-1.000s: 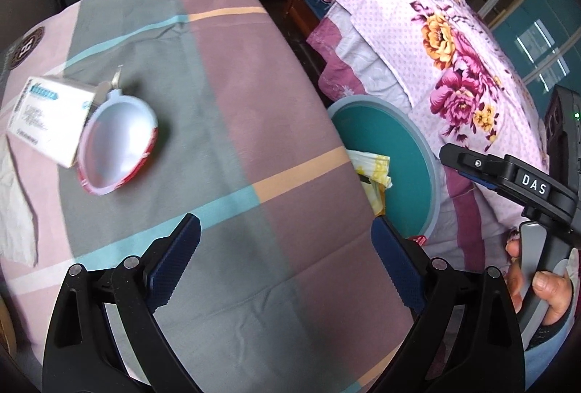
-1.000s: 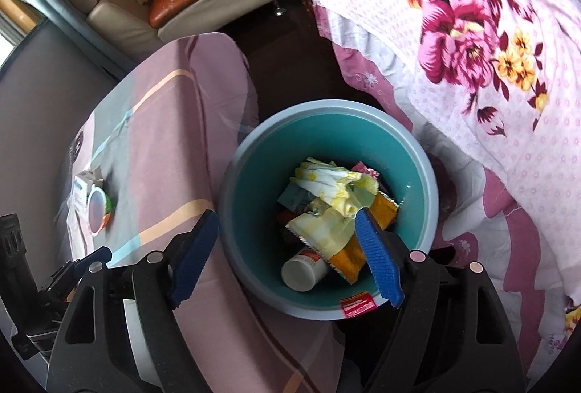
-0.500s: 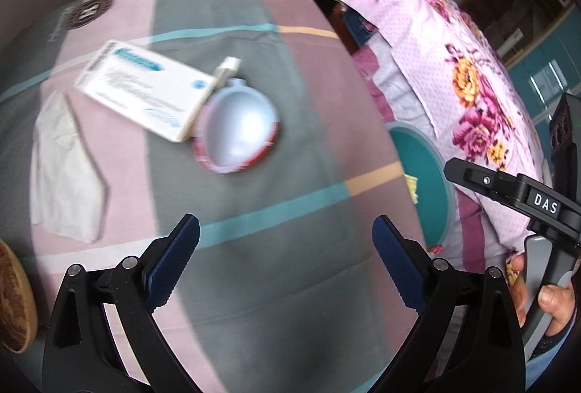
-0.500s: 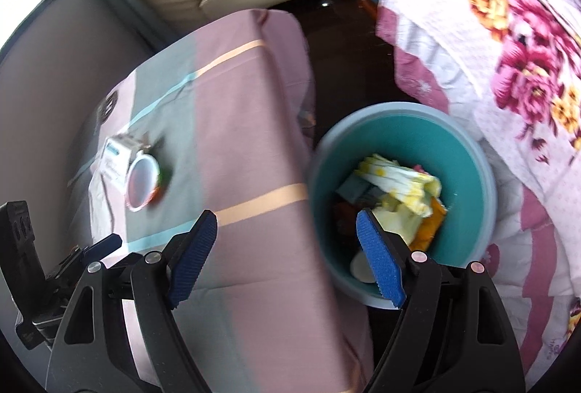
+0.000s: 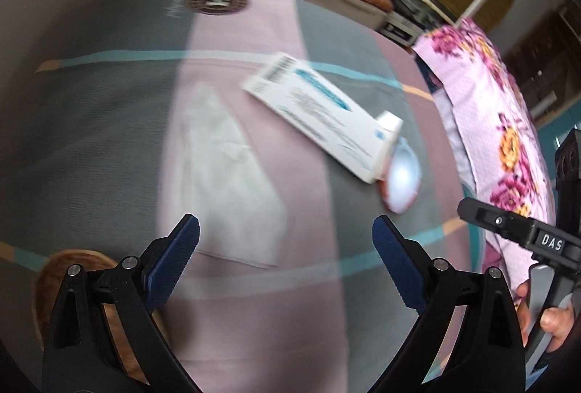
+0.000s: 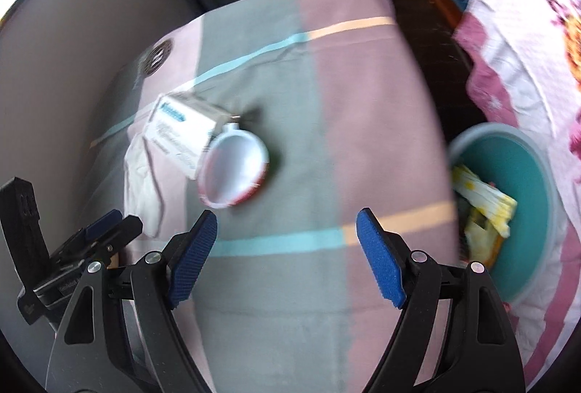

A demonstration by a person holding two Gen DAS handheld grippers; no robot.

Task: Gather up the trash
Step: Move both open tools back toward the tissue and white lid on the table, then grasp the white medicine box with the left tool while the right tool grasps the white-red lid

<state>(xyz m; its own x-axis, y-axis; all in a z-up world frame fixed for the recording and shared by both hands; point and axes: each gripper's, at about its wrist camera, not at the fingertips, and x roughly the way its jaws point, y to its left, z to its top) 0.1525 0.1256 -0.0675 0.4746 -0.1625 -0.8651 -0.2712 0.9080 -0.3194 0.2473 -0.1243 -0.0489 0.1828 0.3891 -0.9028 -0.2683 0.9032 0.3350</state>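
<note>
Jaws of both the left gripper (image 5: 285,249) and right gripper (image 6: 287,244) gape empty above the tablecloth (image 6: 326,124).

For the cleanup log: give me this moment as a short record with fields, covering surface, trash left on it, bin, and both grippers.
surface: table under a striped cloth
trash left: white box, tipped white cup touching the box's end, tissue beside the box
bin: teal bucket on the floor beside the table, wrappers inside
left gripper: open, empty, above the tissue
right gripper: open, empty, over bare cloth near the cup
picture quality: blurred, print on the box unreadable
</note>
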